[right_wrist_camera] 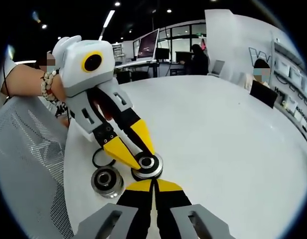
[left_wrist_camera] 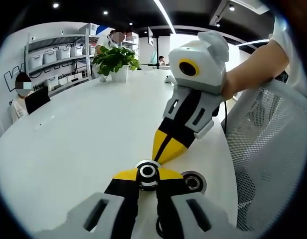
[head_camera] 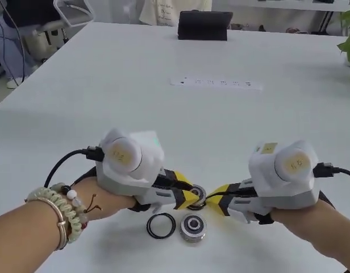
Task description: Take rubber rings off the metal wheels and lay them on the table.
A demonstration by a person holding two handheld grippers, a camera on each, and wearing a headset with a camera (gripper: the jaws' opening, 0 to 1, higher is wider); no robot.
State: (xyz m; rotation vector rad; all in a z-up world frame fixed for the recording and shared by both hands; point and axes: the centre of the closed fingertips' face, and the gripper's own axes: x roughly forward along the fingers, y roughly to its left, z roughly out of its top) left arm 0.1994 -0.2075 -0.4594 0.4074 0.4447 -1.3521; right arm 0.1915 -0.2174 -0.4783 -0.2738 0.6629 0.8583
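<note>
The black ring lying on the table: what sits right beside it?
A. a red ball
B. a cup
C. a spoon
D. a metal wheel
D: a loose metal wheel lies on the table right beside the black ring, while the left hand-held gripper grips a second wheel.

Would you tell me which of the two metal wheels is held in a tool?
The farther wheel, clamped between the left tool's jaws; the nearer wheel lies free on the table beside a loose rubber ring.
</note>
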